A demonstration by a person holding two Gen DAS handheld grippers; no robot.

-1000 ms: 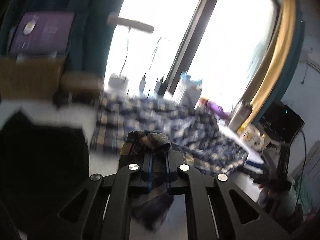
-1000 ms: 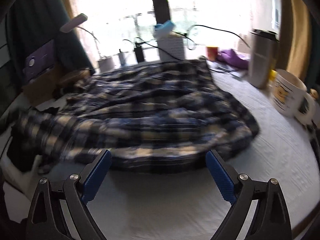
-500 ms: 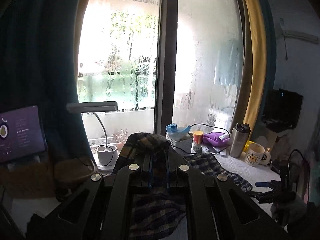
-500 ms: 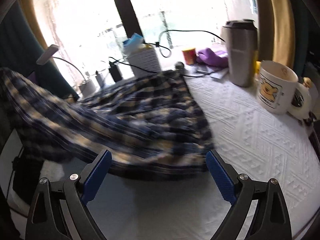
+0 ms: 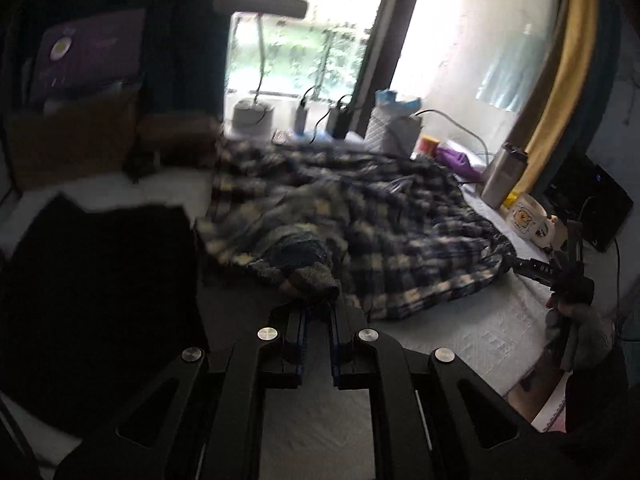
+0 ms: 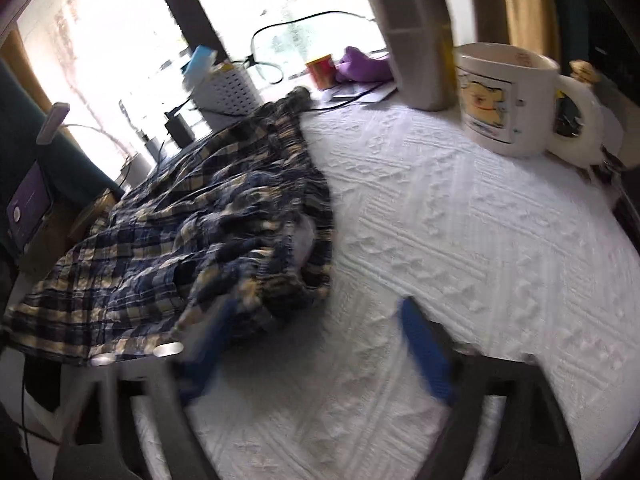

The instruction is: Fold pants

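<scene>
The blue and cream plaid pants [image 5: 360, 216] lie rumpled on the white textured cover [image 6: 460, 240]. My left gripper [image 5: 316, 316] is shut on a bunched edge of the pants at their near left side, low over the cover. In the right wrist view the pants [image 6: 192, 232] fill the left half. My right gripper [image 6: 320, 340] hovers at their near right corner with its jaws closing. The fabric edge lies by the left blue pad [image 6: 212, 336], and the pads are not pressing on it. The right gripper also shows in the left wrist view [image 5: 532, 268] at the pants' right edge.
A white cartoon mug [image 6: 504, 96] and a steel tumbler [image 6: 416, 40] stand at the far right. A white basket [image 6: 228, 88], cables and a lamp line the window side. A black cloth [image 5: 100, 300] lies left of the pants, with a purple screen [image 5: 88, 52] behind it.
My left gripper lifted the pants edge high, then came back down to the cover with it. My right gripper slid right to the pants' near right corner, rolled, and its jaws have narrowed.
</scene>
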